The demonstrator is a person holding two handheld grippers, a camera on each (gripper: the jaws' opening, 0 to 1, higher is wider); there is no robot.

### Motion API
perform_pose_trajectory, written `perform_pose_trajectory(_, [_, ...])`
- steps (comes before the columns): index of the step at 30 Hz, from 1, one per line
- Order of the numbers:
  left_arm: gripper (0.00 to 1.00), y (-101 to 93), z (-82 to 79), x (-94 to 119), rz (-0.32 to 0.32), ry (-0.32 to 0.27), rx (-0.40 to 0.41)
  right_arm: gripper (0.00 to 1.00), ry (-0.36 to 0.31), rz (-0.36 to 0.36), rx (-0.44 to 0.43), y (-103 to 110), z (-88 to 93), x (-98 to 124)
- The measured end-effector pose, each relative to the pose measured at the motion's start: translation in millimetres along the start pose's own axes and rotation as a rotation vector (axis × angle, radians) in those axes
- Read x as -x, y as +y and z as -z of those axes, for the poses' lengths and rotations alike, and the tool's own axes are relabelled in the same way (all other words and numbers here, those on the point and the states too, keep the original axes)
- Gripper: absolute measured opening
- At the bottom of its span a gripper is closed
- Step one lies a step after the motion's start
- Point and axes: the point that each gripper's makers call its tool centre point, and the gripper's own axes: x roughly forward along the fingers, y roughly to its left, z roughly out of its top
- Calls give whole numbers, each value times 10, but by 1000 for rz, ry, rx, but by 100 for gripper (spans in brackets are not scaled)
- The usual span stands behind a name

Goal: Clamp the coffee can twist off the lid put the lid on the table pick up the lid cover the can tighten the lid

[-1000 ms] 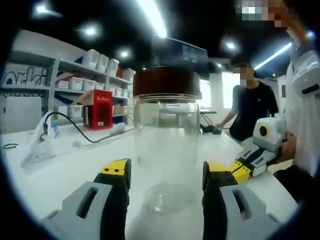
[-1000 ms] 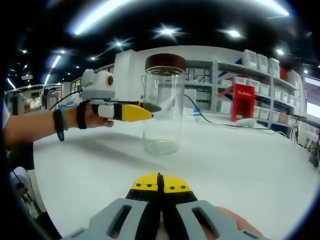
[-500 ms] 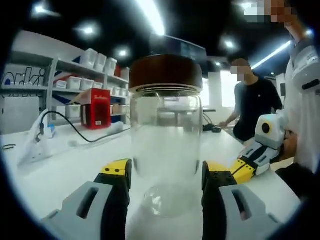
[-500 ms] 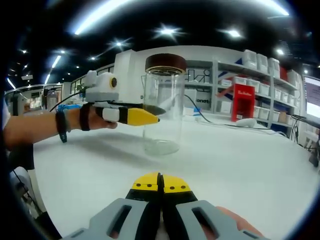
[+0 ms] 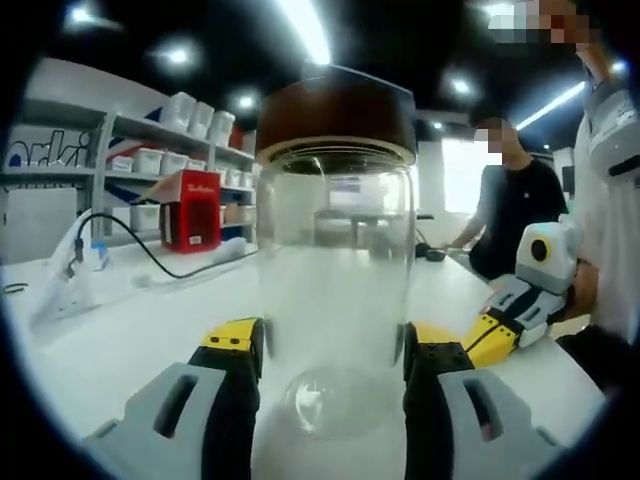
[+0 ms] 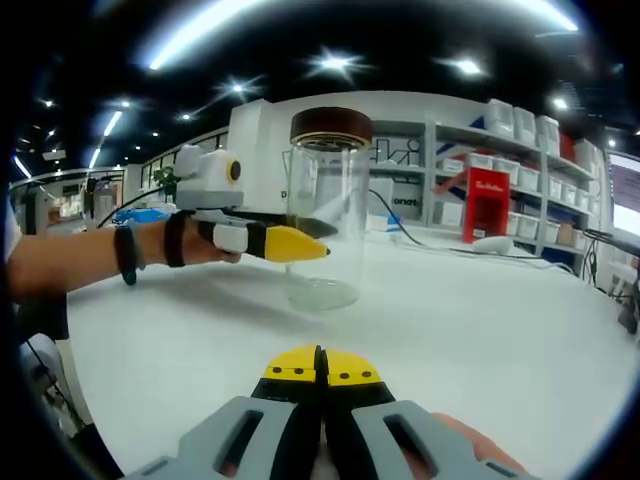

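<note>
Jaws wide on left gripper (image 5: 332, 352) around one brown-lidded can (image 5: 334, 270), pressed together on right gripper (image 6: 320, 364).

My right gripper (image 6: 322, 362) sits low over the white tabletop (image 6: 480, 320), its yellow-tipped fingers (image 6: 350, 368) pressed together. Ahead, the clear can (image 6: 326, 215) stands upright with its brown lid (image 6: 331, 127) on. The left gripper (image 6: 312, 240) reaches in from the left, fingers straddling the can's middle.

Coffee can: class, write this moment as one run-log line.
stage: clamp approach | coffee can: upright on table, lid on | left gripper: open, jaws either side of can | right gripper: shut, empty, back from can
</note>
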Motion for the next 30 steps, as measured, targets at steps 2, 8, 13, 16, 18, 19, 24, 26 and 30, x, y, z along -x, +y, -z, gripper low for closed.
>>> perform_pose_trajectory(2, [48,11,-2,-5,3,-6,6,0,0,0,0,0,1,0])
perform_pose_trajectory(8, [47,80,26,0,1,-9,15,0,0,0,-1,1,2,-1])
perform_pose_trajectory(13, [47,93,78,-15,5,-8,32,0,0,0,-1,1,2,-2])
perform_pose_trajectory(16, [47,31,73,-43,5,-12,33,0,1,-1,-2,1,2,-3])
perform_pose_trajectory(18, [47,31,74,-48,5,-14,36,0,1,-1,-2,1,2,-4])
perform_pose_trajectory(19, [47,30,77,-52,6,-12,38,0,1,-1,-3,2,2,-4])
perform_pose_trajectory(24, [48,24,86,-64,6,-10,38,0,1,-1,-1,1,0,-5])
perform_pose_trajectory(26, [48,23,96,-66,7,-7,42,0,0,-1,-1,2,0,-5])
perform_pose_trajectory(30, [48,21,116,-70,4,1,42,0,0,-2,-1,0,1,-5])
